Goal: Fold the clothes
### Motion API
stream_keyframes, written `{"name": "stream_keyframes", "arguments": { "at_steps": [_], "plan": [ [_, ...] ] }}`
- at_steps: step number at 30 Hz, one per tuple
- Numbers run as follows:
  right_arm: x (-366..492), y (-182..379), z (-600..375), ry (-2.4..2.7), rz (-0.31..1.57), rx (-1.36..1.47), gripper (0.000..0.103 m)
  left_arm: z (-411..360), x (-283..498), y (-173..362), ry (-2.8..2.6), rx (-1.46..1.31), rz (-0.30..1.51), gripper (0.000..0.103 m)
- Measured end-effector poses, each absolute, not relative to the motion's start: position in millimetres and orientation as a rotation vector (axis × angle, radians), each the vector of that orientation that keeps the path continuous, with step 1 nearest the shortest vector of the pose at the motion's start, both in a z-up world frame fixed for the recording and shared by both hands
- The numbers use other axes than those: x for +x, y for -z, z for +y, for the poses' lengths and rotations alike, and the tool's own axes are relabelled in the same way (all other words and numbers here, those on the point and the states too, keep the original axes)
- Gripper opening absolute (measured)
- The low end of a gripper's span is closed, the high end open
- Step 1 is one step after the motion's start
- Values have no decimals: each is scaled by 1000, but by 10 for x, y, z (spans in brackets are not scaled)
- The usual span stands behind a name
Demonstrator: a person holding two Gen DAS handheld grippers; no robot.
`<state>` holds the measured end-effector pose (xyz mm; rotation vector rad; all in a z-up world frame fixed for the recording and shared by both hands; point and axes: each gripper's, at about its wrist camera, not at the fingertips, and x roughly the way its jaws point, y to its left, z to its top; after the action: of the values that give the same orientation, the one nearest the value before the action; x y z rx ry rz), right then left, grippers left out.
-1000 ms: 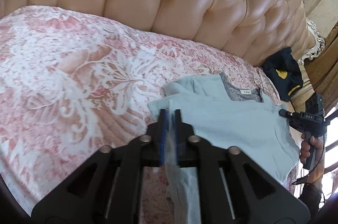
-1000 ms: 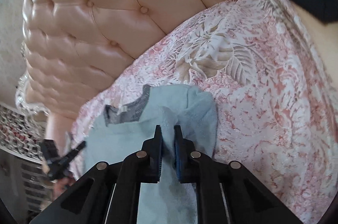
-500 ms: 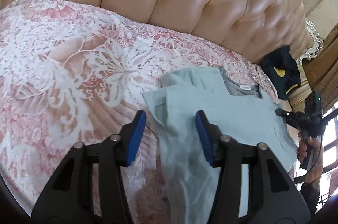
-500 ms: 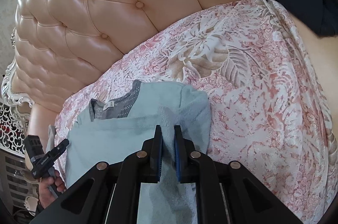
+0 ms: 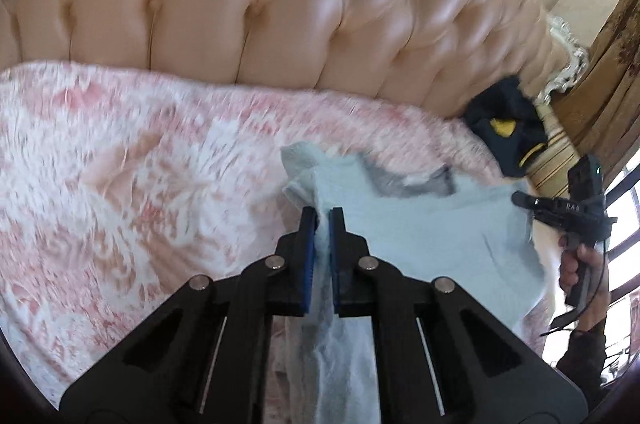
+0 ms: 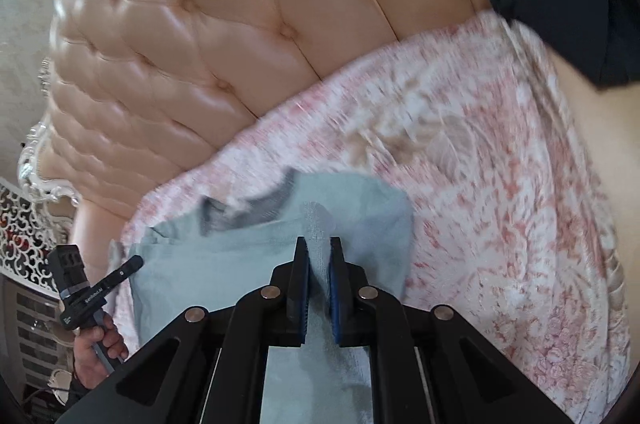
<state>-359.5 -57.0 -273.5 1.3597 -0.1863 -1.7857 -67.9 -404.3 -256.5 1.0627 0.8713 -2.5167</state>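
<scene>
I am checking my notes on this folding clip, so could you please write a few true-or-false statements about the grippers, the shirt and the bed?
1. The left gripper is shut on the light blue shirt. True.
2. The right gripper is open and holds nothing. False: it is shut on the same shirt.
3. The shirt lies on a pink floral bedspread. True.
4. The dark garment has a red patch. False: the patch is yellow.
5. The headboard is tufted with buttons. True.

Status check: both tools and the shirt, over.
Left tool shut on light blue shirt. Right tool shut on it too. Shirt partly on floral bedspread. Dark garment off by headboard, nothing in the way.
</scene>
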Motion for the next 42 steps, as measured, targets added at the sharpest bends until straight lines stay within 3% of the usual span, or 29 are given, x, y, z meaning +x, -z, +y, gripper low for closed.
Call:
{"name": "stream_keyframes", "arguments": {
  "at_steps": [4, 7, 14, 20, 24, 29, 30, 33, 34, 37, 42],
  "plan": [
    [-3521, 2397, -532, 1816, -195, 1267, 8, -4003, -715, 2352, 2540, 1048, 815, 8],
    [-3486, 2318, -559, 1813, -173, 1253, 8, -3945, -725, 2484, 2500, 1106, 781, 8],
    [-3592, 2731, -612, 1818, -154, 1376, 8, -3703, -637, 2620, 2506, 1084, 621, 8],
    [-3617, 2863, -643, 1820, -152, 1406, 8, -3401, -692, 2621, 2507, 1100, 294, 15],
    [-3625, 2913, -615, 1819, -156, 1421, 8, -3358, -630, 2640, 2562, 1046, 288, 15],
    [-3628, 2941, -622, 1816, -154, 1429, 8, -3494, -625, 2740, 2589, 1069, 509, 15],
    [-3628, 2952, -625, 1814, -152, 1432, 8, -3543, -607, 2738, 2588, 1051, 560, 17],
    [-3638, 2983, -629, 1813, -152, 1439, 8, -3659, -583, 2766, 2554, 1029, 627, 46],
    [-3640, 2995, -633, 1812, -152, 1443, 8, -3666, -587, 2780, 2543, 1031, 605, 49],
    [-3638, 3026, -650, 1811, -145, 1452, 8, -3737, -564, 2801, 2517, 1040, 599, 49],
    [-3637, 3048, -668, 1812, -139, 1456, 8, -3958, -483, 2883, 2475, 1007, 766, 49]
  ]
}}
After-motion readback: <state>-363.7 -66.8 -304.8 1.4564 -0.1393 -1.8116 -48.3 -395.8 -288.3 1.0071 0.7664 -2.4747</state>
